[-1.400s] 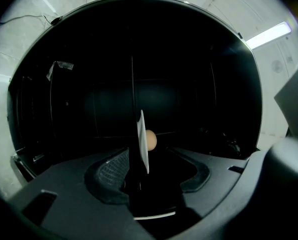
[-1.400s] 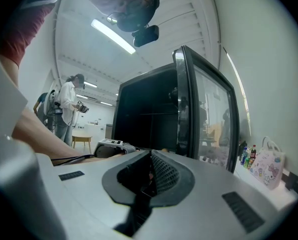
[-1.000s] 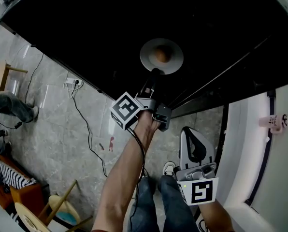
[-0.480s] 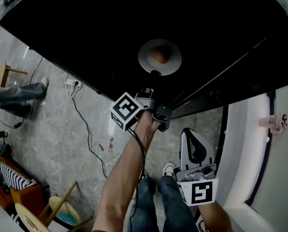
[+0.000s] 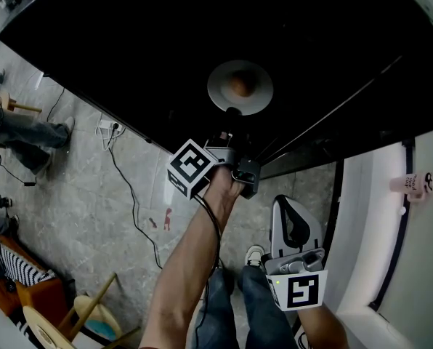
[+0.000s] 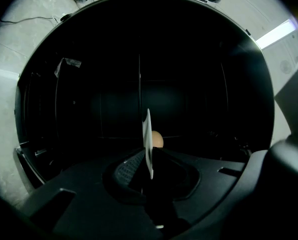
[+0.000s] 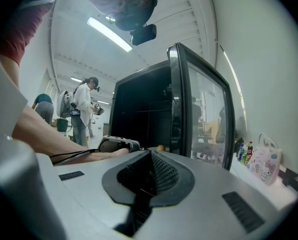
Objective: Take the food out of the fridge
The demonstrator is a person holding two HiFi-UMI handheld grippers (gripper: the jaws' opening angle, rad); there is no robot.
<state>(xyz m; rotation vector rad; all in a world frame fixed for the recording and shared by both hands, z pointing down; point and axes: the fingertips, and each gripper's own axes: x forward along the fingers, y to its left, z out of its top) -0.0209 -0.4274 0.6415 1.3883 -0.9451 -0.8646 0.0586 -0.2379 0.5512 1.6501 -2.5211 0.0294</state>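
A round brown food (image 5: 239, 85) lies on a white plate (image 5: 220, 93) inside the dark fridge (image 5: 129, 49). My left gripper (image 5: 232, 115) reaches level into the fridge at the plate's near rim. In the left gripper view the plate (image 6: 148, 134) stands edge-on between the jaws of the left gripper (image 6: 148, 159), which are closing and pinch its rim. The food (image 6: 157, 139) shows just behind the rim. My right gripper (image 5: 288, 198) hangs outside the fridge, near the person's legs. In its own view the right gripper (image 7: 149, 156) is shut on nothing.
The open fridge door (image 5: 391, 217) stands at the right, with a pink item (image 5: 413, 183) on its shelf. Its glass edge (image 7: 204, 114) rises ahead of the right gripper. A person (image 5: 20, 133), cables and stools (image 5: 78, 315) are on the floor at left.
The left gripper's jaws have closed onto the plate's near rim, and the plate has shifted slightly left. A person at the left edge has walked. The right gripper has stayed put.
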